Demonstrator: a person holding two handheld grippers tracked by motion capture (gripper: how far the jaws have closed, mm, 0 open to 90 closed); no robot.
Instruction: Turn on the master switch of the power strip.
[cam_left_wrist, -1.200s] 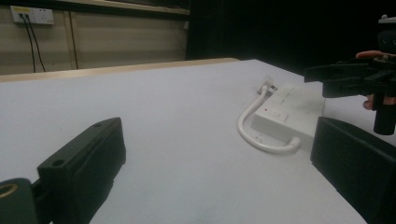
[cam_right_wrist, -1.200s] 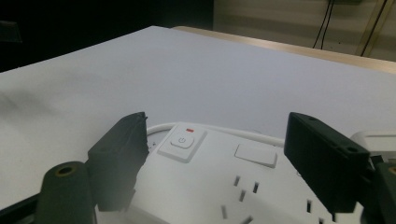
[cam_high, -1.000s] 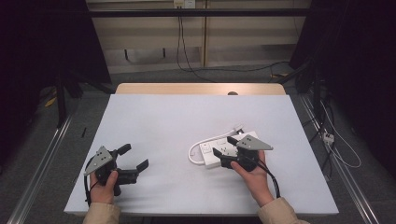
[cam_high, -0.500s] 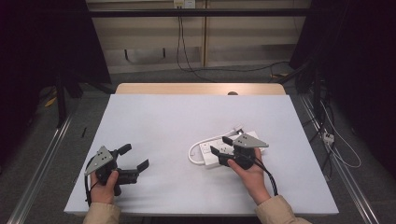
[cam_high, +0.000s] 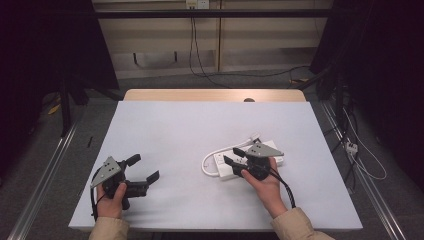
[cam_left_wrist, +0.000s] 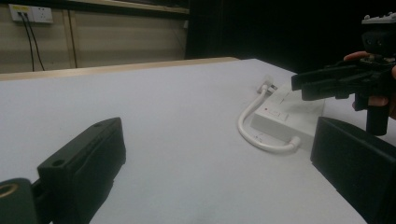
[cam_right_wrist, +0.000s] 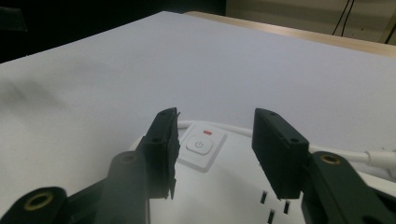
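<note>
White plastic power strip (cam_high: 235, 162) directly under right gripper (cam_high: 234, 157), long axis across the table.
Jaws parted over its power button (cam_right_wrist: 200, 144); left gripper (cam_high: 145, 169) spread, empty, well apart.

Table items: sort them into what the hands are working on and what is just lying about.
In play:
power strip, with its power button
right gripper, open above it

Idle:
left gripper, open over bare table
wall outlet behind the table

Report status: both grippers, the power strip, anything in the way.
Left gripper open, low over bare table. Right gripper open over the white power strip, above its switch. Nothing in the way.
</note>
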